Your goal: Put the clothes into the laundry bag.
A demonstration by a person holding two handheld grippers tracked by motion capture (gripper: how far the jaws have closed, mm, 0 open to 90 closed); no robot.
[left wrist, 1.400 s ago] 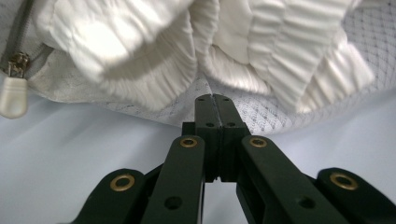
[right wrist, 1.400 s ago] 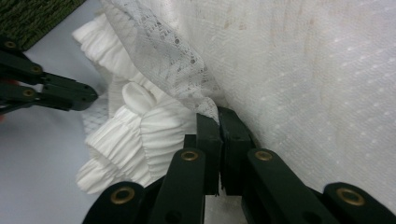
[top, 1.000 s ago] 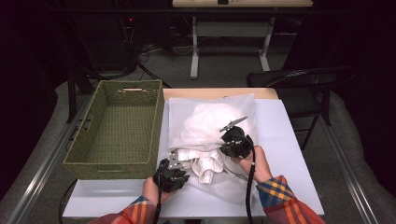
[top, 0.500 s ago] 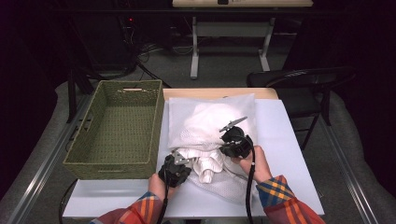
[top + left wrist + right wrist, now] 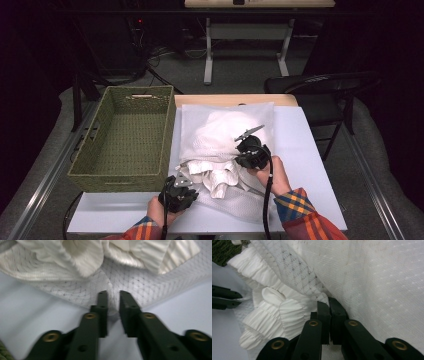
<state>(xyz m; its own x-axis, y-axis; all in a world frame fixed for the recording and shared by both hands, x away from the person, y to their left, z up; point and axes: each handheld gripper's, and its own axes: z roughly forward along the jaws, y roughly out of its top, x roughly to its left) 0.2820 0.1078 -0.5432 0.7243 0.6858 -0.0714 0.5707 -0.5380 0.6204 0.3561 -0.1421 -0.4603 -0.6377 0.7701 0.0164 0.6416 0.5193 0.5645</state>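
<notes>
Right gripper (image 5: 248, 150) is pinching the white lacy garment (image 5: 225, 145) beside the green wicker basket (image 5: 125, 140). Left gripper (image 5: 113, 296), jaws just reopening, narrow gap straddling the mesh hem; next: clamp it.

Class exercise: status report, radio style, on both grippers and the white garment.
Right gripper shut on white garment. Left gripper jaws just reopened slightly, mesh hem between them. Green basket beside, nothing in the way.

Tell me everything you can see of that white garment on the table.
The white garment lies crumpled on the table, right of a green basket. It looks like thin mesh-patterned fabric with a ribbed, gathered trim bunched near the front. The right gripper pinches a lacy edge; the left gripper has a mesh fold between its slightly parted jaws.
</notes>
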